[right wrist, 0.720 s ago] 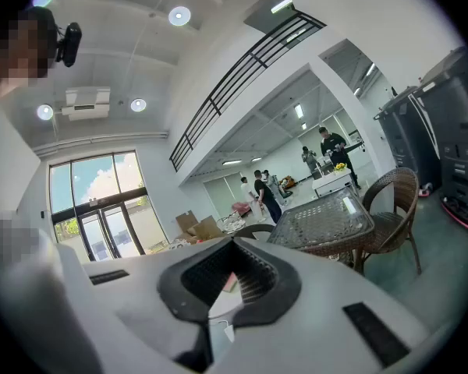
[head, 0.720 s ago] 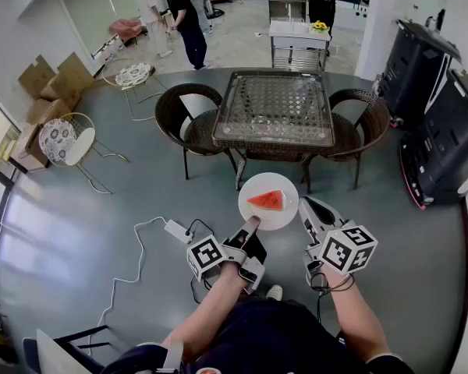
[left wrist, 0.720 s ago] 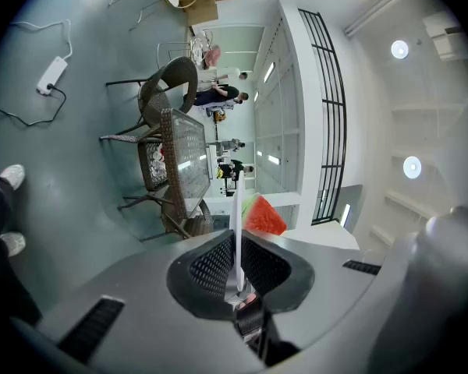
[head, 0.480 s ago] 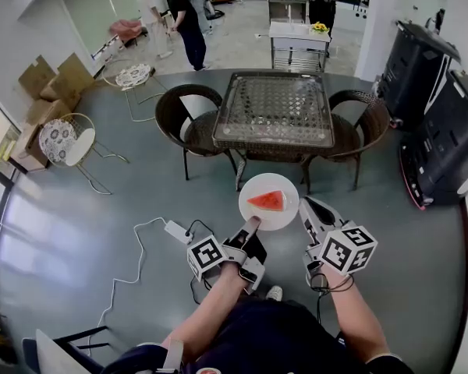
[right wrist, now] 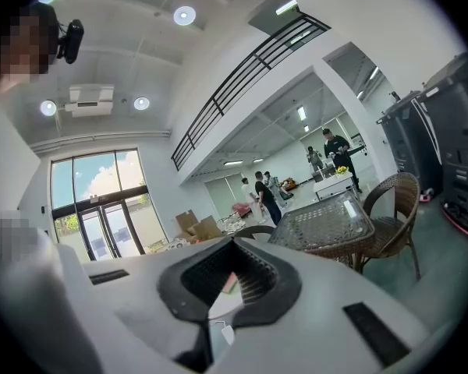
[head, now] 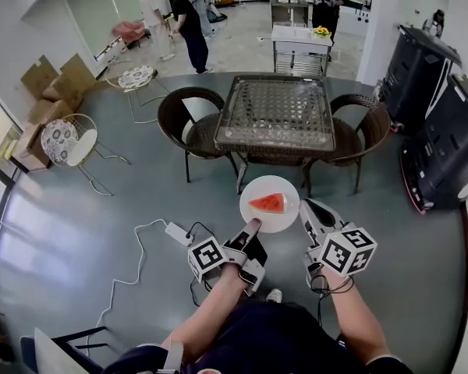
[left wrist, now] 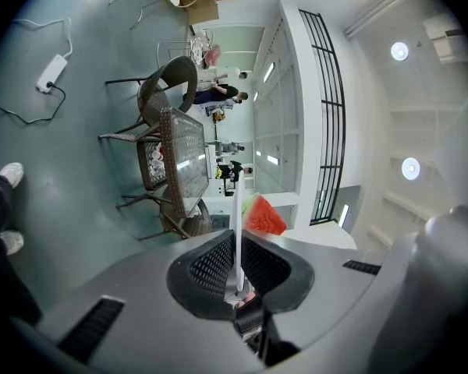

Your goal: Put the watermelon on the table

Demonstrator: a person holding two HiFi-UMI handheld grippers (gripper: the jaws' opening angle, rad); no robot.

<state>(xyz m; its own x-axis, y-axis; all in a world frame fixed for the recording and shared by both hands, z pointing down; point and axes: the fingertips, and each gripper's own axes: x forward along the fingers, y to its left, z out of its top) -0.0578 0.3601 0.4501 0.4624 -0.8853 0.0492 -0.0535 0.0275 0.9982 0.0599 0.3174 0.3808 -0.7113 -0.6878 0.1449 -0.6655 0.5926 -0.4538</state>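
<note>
A red watermelon wedge lies on a white plate, held in the air short of the glass-topped wicker table. My left gripper is shut on the plate's near-left rim. In the left gripper view the plate runs edge-on between the pads, with the watermelon beyond. My right gripper is at the plate's right rim with its jaws together; whether it touches the plate I cannot tell. A pale sliver with some red shows in the hollow of the right gripper. Ahead of it stands the table.
Wicker chairs flank the table. A power strip with its cable lies on the grey floor at the left. Black machines stand at the right. People and a small white table are further back.
The plate and both grippers keep their places; only the view shifts slightly and the people at the back move a little.
</note>
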